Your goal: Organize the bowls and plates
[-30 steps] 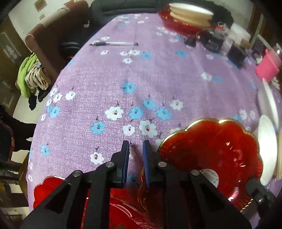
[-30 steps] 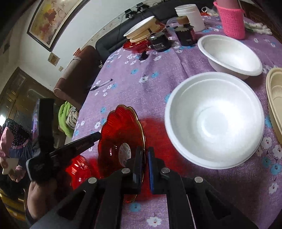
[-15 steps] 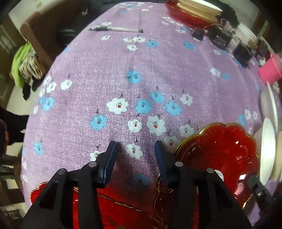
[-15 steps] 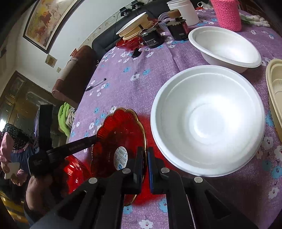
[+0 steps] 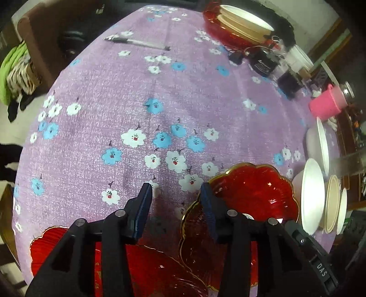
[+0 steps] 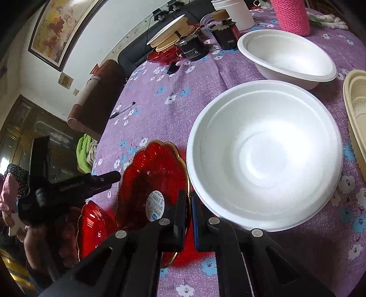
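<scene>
A red scalloped glass plate [image 6: 146,180] with a gold rim and a white sticker stands tilted on the purple flowered tablecloth [image 5: 160,91]. My right gripper [image 6: 188,205] is shut on its near rim. In the left wrist view the same red plate [image 5: 251,194] lies just right of my left gripper [image 5: 176,201], which is open over bare cloth with nothing between its fingers. A second red plate [image 5: 52,246] sits under and left of it; it shows as a second red plate [image 6: 91,228] in the right wrist view too. A large white bowl [image 6: 263,155] stands right beside the held plate.
A second white bowl [image 6: 286,52] stands behind the first, and a cream tray [image 6: 356,118] is at the right edge. Further back are a pink cup [image 6: 290,16], black devices [image 5: 263,64], a stack of plates [image 5: 242,22] and a pen [image 5: 137,42]. A hand [image 6: 45,239] holds the left gripper.
My left gripper went from shut to open and drew back a little from the cloth. The right gripper kept its hold, and the red plate tipped further up.
</scene>
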`<state>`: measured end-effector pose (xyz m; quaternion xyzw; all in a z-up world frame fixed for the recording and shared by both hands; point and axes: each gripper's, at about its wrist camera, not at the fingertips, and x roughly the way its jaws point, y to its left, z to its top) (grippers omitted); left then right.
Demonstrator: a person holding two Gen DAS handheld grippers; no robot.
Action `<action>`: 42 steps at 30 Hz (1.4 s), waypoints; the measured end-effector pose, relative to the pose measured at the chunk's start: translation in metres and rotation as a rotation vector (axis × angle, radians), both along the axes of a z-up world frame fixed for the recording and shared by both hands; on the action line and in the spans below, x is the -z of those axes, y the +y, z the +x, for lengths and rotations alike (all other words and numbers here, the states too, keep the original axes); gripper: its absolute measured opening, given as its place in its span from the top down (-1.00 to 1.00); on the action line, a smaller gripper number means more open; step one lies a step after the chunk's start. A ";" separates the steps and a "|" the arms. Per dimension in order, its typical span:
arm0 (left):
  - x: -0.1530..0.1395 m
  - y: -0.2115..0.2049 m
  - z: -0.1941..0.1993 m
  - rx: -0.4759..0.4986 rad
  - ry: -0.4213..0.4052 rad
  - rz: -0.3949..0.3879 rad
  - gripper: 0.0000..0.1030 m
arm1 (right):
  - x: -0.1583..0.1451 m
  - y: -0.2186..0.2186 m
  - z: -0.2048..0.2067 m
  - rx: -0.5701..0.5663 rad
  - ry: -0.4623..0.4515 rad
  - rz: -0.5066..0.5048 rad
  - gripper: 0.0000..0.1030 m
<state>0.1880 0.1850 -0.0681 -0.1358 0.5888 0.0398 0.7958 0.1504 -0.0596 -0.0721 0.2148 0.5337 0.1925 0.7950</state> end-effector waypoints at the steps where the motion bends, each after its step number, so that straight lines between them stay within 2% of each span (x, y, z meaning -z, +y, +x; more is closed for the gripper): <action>1: 0.003 -0.005 0.000 0.029 0.016 -0.001 0.19 | 0.000 0.000 0.000 0.000 0.000 0.001 0.92; 4: 0.013 -0.014 0.001 0.056 0.049 -0.021 0.20 | 0.000 0.001 0.001 -0.001 0.002 0.002 0.92; 6: 0.014 -0.021 0.001 0.088 0.053 -0.017 0.55 | 0.001 0.002 0.001 -0.001 0.001 0.001 0.92; 7: 0.014 -0.023 0.001 0.091 0.052 0.018 0.64 | 0.001 0.002 0.001 -0.001 0.002 0.001 0.92; 13: 0.012 -0.027 -0.003 0.108 0.038 0.046 0.70 | 0.001 0.002 0.002 0.008 0.002 -0.013 0.92; 18: 0.003 -0.022 -0.017 0.097 0.014 0.018 0.72 | -0.002 -0.002 0.000 0.019 -0.005 -0.011 0.92; 25: -0.018 -0.015 -0.037 0.080 -0.037 -0.004 0.73 | -0.022 -0.006 -0.008 0.025 -0.056 -0.010 0.91; 32: -0.018 -0.029 -0.024 0.084 -0.046 -0.005 0.74 | -0.032 -0.006 -0.010 0.024 -0.086 -0.026 0.91; 42: -0.050 -0.027 -0.038 0.078 -0.118 0.022 0.77 | -0.052 -0.012 -0.011 0.030 -0.134 -0.003 0.91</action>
